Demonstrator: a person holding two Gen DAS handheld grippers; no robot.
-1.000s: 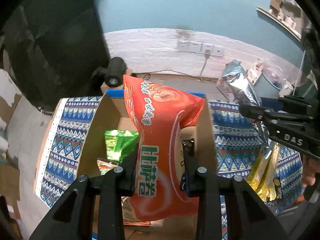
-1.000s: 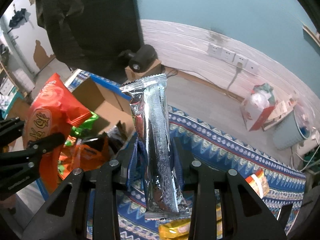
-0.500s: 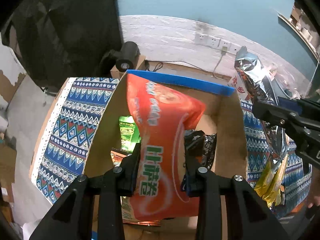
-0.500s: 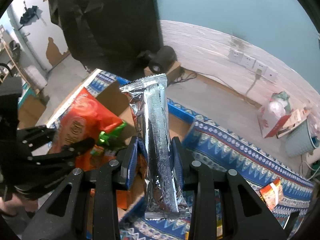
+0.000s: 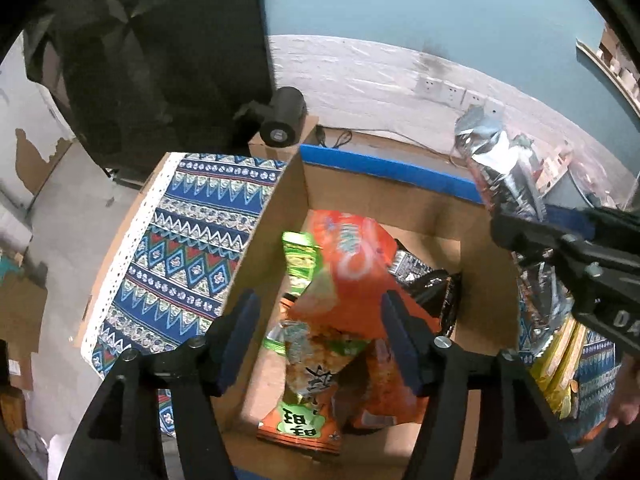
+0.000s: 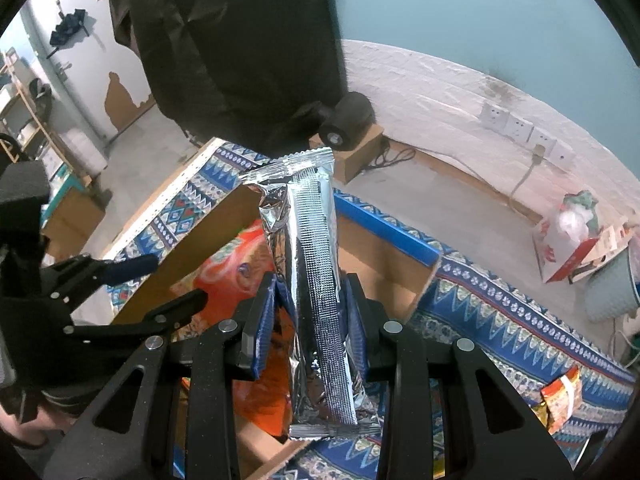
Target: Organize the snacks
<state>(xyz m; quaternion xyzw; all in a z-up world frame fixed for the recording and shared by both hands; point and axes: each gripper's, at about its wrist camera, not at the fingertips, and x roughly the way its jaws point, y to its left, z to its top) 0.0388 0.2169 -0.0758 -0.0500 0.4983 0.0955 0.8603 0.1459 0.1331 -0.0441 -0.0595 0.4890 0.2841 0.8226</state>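
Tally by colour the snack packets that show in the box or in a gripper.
orange packets: 2
green packet: 1
black packet: 1
silver packet, held in the right gripper: 1
Total: 5

My feeds show soft, even indoor light, with glare on the silver foil packet (image 6: 316,280). Motion blur smears the orange bag (image 5: 356,276), and fisheye bending darkens every corner.

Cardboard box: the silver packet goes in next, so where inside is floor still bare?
Bare floor shows behind the orange bag, along the blue-edged far wall of the cardboard box. The middle and near side are crowded with bags.
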